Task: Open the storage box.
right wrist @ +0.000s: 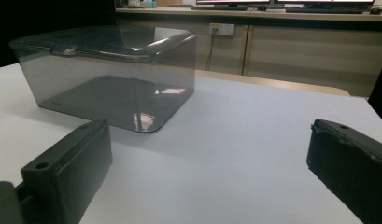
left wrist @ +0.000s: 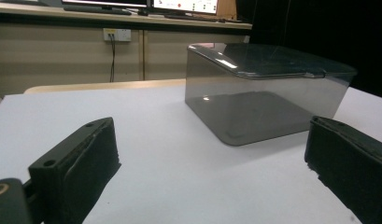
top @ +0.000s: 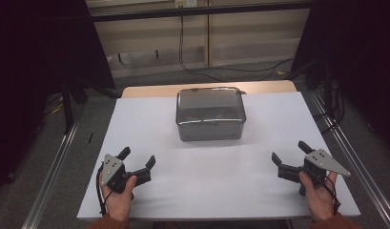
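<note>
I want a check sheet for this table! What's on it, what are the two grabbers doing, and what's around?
Surface: white sheet over a wooden table, bare apart from one box.
Job's things: smoky see-through box with its lid on, toward the far middle; it looks empty inside.
Clutter: nothing seen.
Grippers: left gripper and right gripper are both open, holding nothing, low over the near corners, well apart from the box.
Cables: a black cable trails from each gripper beside the hand; another black cable hangs down the back wall to the floor.
Surroundings: grey floor, metal rails at both sides, dark curtains, beige cabinets behind.
</note>
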Demonstrator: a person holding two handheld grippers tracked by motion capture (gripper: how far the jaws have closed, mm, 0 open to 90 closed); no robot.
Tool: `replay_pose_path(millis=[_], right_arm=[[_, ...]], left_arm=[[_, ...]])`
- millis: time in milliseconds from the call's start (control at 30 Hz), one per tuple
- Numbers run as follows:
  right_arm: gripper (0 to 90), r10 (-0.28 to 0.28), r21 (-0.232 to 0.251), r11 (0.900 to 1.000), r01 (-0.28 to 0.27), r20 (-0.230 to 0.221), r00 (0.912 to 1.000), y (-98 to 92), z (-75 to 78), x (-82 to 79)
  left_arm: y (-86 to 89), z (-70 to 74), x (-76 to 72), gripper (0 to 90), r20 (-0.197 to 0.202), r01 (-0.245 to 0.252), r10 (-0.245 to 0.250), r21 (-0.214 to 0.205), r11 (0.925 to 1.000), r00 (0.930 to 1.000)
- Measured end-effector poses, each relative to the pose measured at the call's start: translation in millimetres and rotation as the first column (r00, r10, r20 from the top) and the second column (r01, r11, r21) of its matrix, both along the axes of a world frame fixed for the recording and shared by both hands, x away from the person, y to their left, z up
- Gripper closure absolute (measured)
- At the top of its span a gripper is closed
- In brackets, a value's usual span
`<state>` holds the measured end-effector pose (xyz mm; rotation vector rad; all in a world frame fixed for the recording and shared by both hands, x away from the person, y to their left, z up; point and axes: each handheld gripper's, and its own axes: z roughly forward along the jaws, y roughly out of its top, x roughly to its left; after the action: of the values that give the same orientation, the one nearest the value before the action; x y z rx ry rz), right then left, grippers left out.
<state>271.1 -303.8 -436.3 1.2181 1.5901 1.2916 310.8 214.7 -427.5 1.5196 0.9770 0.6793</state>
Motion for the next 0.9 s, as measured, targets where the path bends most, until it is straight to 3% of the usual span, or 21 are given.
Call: replay_pose_path(millis=[467,667,900], right_arm=[[1.5,0.039,0.017,0.9991,-0.039,-0.022,0.9990,9.9,-2.5,13.9],[0.0,0.068,-0.005,0.9977,-0.068,-0.001,0.9977,17.3,-0.9,15.7],[0.0,0.124,-0.002,0.9922,-0.124,0.006,0.9922,28.9,3.6,17.6]], left_arm=[[-5.7,-3.8,0.5,2.7,-0.024,0.014,-0.013,0.018,0.9997,0.9996],[-3.9,-4.4,-0.1,2.7,-0.027,-0.007,0.008,0.021,0.9998,0.9996],[-4.9,-3.0,-1.7,2.7,-0.018,0.009,-0.008,0.014,0.9999,0.9998]])
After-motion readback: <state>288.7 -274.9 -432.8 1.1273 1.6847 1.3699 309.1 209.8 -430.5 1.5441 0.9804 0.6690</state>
